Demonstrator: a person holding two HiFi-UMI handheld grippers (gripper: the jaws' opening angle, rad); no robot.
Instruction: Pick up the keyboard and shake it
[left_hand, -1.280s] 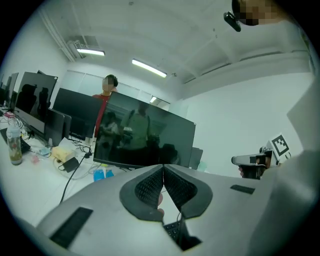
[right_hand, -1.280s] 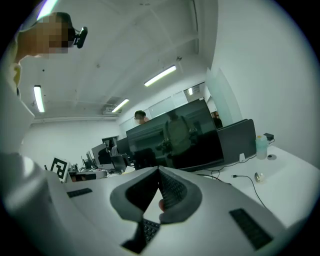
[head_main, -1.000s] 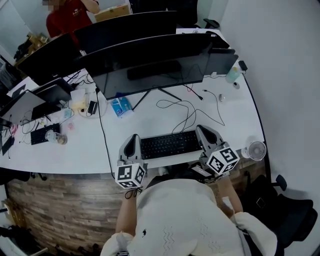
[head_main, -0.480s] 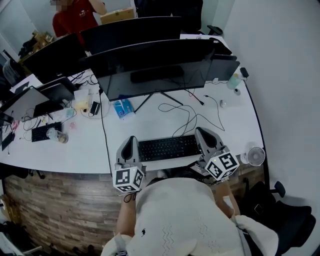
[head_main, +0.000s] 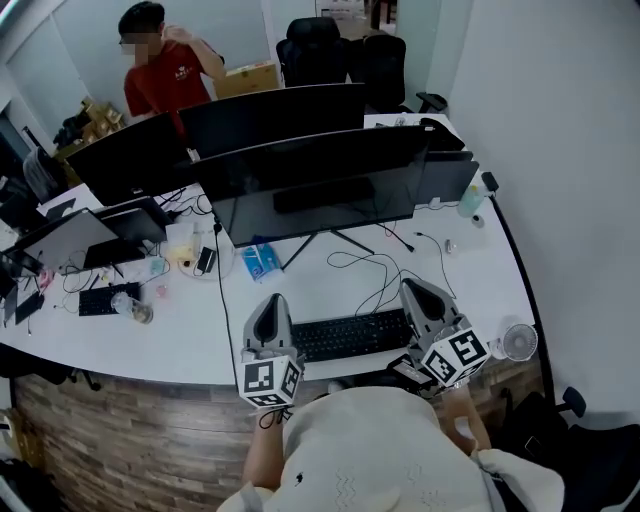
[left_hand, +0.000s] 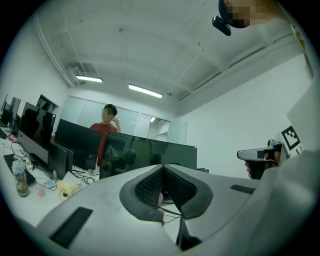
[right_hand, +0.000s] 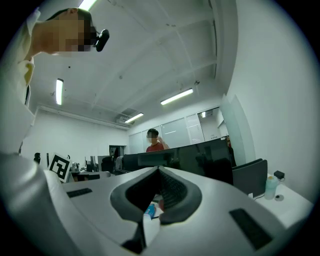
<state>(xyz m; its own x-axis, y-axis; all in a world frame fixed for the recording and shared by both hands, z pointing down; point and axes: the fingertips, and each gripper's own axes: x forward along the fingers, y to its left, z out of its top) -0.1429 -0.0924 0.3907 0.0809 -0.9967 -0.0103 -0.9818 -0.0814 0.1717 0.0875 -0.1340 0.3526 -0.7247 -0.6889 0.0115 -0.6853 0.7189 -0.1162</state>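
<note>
Left gripper (head_main: 272, 302) and right gripper (head_main: 412, 288) both clenched on nothing. Keyboard (head_main: 352, 336) sits between them, one gripper flat against each end. Likely squeezed paddle-style because it's too wide for either jaw pair. Cable (head_main: 380, 285) trails ahead.

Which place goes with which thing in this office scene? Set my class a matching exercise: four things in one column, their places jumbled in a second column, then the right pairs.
Things
1. keyboard
2. small white fan
3. blue packet
4. person in the red shirt

Places
A. standing beyond the far screens, upper left
B. at the desk's right edge, beside the right tongs
C. between the left tongs and the right tongs
D. on the desk, under the left end of the big monitor

Pairs: 1-C, 2-B, 3-D, 4-A
</note>
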